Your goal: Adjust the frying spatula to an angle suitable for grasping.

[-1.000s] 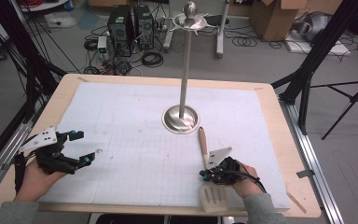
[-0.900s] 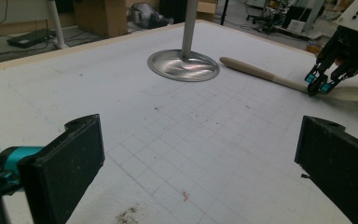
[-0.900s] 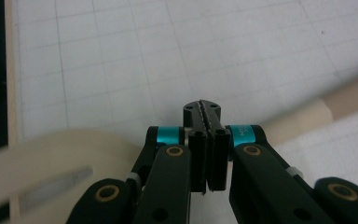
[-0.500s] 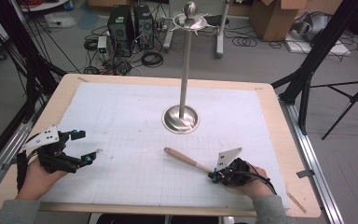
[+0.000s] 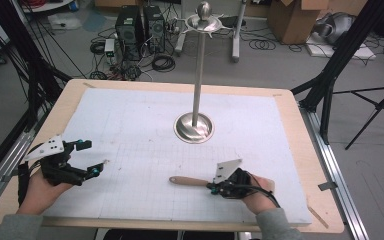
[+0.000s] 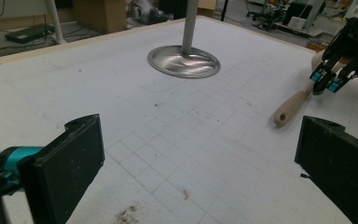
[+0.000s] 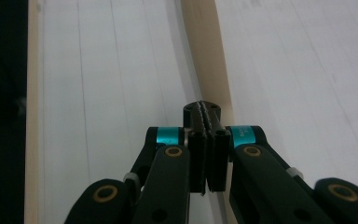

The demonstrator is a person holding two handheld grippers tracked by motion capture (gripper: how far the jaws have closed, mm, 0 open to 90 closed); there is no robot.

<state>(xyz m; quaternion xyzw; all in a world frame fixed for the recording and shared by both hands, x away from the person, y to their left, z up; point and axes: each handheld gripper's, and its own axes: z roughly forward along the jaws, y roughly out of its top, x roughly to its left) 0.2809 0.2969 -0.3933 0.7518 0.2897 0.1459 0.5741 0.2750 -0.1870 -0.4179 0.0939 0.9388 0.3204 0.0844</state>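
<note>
A wooden spatula (image 5: 187,181) lies on the white grid mat (image 5: 145,130) at the front right, its handle (image 7: 209,51) pointing left. My right gripper (image 5: 213,188) is shut and its tips (image 7: 204,109) sit right over the handle; nothing shows between the pads. The blade end is mostly hidden under the hand. From the left gripper view, the right gripper (image 6: 328,83) stands over the spatula (image 6: 291,105). My left gripper (image 5: 99,167) rests at the front left, its jaws wide open (image 6: 200,172) over bare mat.
A tall metal stand with a round base (image 5: 194,127) and a hooked top (image 5: 203,19) rises mid-table; its base (image 6: 184,60) also shows ahead of the left gripper. The wooden table edge (image 5: 325,210) frames the mat. Cables, computer cases and tripod legs stand on the floor beyond.
The right hand swung counterclockwise and the spatula turned with it: its handle pointed away from me, then up-left, and now points left. The blade went under the hand. The left gripper stayed put.
</note>
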